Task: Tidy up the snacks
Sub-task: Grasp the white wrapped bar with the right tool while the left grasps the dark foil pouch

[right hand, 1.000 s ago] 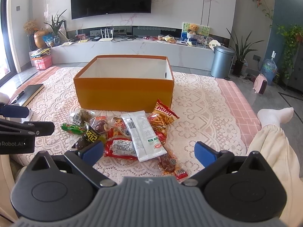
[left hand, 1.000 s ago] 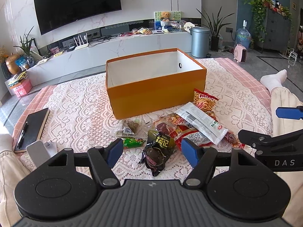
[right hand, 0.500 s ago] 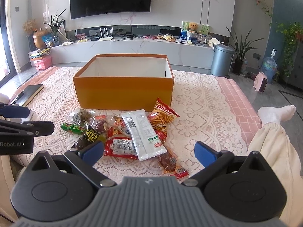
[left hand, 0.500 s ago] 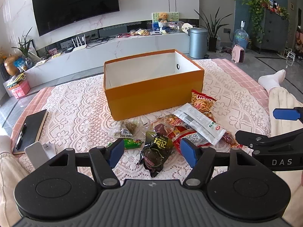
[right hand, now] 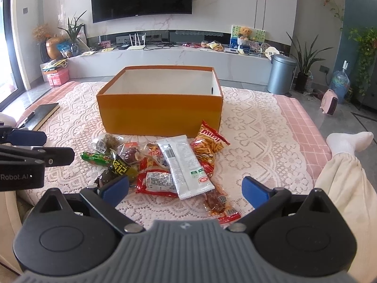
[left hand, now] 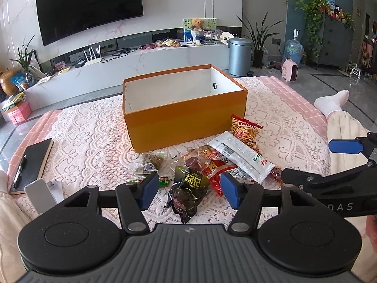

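Snack packets lie in a loose heap on a lace cloth (left hand: 89,141) over a pink checked cover, just in front of an open orange box (right hand: 160,115) with a white inside that shows nothing in it. Only the left wrist view shows a pale phone-like slab (left hand: 38,195) beside the black notebook (left hand: 35,162); only the right wrist view shows the reddish meat stick (right hand: 218,204) whole, at the near edge of the heap. The dark packet with yellow lettering (left hand: 186,193) is crumpled and glossy, its long axis running toward the camera, and it lies between the blue pads of the left gripper (left hand: 188,192), untouched. The left jaws have just been closing and stand apart. The long white packet (right hand: 183,167) lies over the red ones, its long axis running from the box down toward the right gripper (right hand: 186,191), whose jaws are spread wide with nothing in them. An orange chip bag (right hand: 208,146) leans against the box's front corner. A green tube (right hand: 94,158) lies crosswise at the heap's left
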